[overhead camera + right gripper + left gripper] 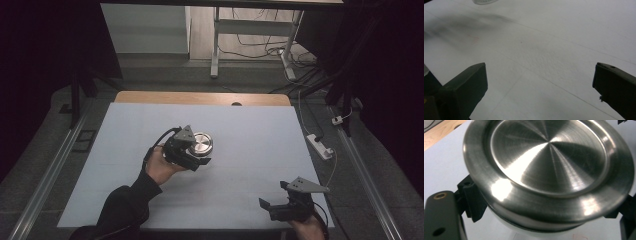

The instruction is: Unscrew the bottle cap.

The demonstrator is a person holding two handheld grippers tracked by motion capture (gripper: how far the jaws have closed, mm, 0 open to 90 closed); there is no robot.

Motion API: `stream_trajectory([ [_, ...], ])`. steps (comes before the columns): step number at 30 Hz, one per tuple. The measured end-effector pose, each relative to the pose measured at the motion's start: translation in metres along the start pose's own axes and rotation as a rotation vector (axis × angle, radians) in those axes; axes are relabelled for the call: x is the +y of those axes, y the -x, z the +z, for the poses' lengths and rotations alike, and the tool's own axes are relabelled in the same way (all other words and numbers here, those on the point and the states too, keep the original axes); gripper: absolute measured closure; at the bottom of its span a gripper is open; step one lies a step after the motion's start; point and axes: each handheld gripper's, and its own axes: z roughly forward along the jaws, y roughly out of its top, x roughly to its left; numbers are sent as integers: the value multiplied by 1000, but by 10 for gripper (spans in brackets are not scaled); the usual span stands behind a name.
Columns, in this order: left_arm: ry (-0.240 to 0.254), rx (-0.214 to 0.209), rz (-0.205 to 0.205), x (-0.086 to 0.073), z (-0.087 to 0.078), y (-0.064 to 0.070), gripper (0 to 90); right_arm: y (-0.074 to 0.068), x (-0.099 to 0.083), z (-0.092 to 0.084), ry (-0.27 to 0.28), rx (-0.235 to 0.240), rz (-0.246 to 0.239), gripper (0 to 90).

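A round steel tin (202, 143) with a brushed, dished lid sits just left of the middle of the white table cover (250, 125). My left gripper (200, 151) comes at it from the near left, held in a hand with a black sleeve. In the left gripper view the tin (549, 170) looms close, and the left gripper (546, 206) has a black jaw against each side under the lid's rim. My right gripper (274, 196) hovers low at the near right corner. Its jaws stand wide apart in the right gripper view (540, 82), with bare table cover between them.
A strip of wooden tabletop (200, 97) shows beyond the cover's far edge. A white power strip (320, 146) and cables lie on the floor to the right. Metal desk legs (216, 45) stand farther back. Dark surroundings flank both sides.
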Motion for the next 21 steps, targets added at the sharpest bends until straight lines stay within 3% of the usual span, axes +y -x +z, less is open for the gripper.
stream_trajectory([
  [7, 4, -7, 0, -2, -1, 0, 151, -9, 13, 7, 17, 25, -44, 0],
  [9, 5, -10, 1, -2, -1, -1, 151, -14, 19, 11, 15, 35, -80, 0],
  [17, 17, -36, 3, -4, -3, -1, 151, -27, 39, 21, 42, 92, -149, 0],
  [21, 20, -49, 14, -4, -4, 0, 151, -34, 57, 31, 78, 139, -175, 0],
])
